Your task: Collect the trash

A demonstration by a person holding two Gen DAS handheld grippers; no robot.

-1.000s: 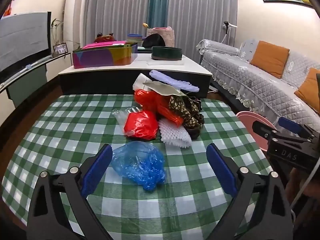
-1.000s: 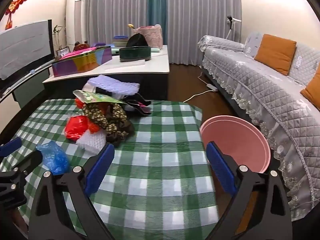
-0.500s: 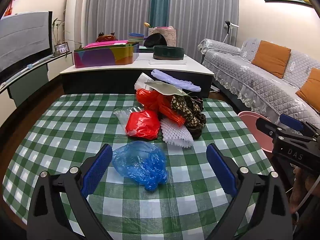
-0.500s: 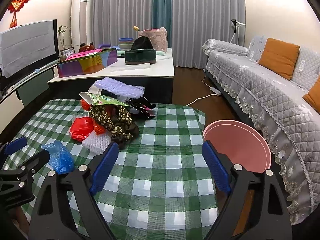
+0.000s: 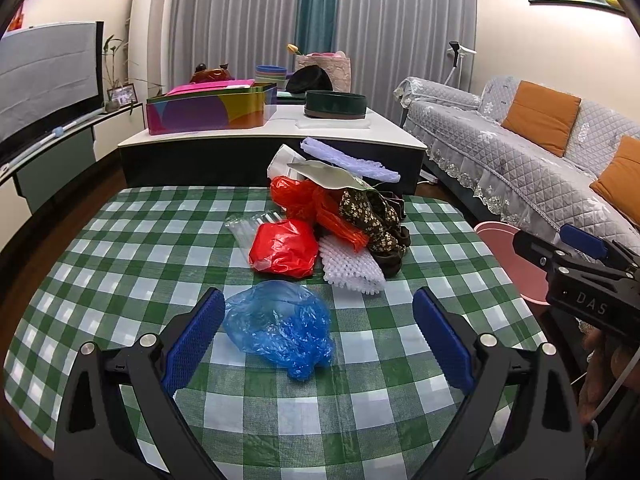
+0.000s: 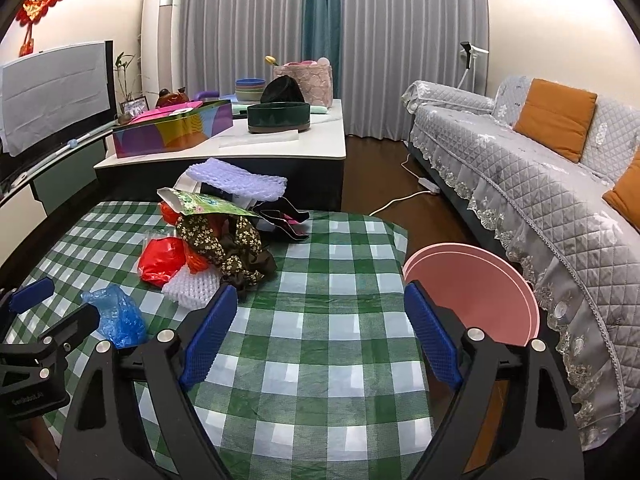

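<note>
Left gripper (image 5: 316, 340) jaws wide apart, empty, straddling crumpled blue plastic bag (image 5: 280, 326) on checked counter (image 5: 120, 280). Right gripper (image 6: 320, 340) jaws also apart, empty, over bare cloth beside pink bin (image 6: 480, 292), which sits off counter's right edge. Rest of trash heaped beyond: red bag (image 5: 284, 248), white foam net (image 5: 350, 266), floral fabric (image 5: 372, 216).

Risks: thin film may slip from pads or trail; low closure could pinch tablecloth too; carry could miss bin.

lower frame: I've got bare checked tablecloth (image 6: 320, 360) to move over
upper left: trash heap (image 6: 216, 240) blocks me
right edge: pink bin (image 6: 472, 280) beside the table
</note>
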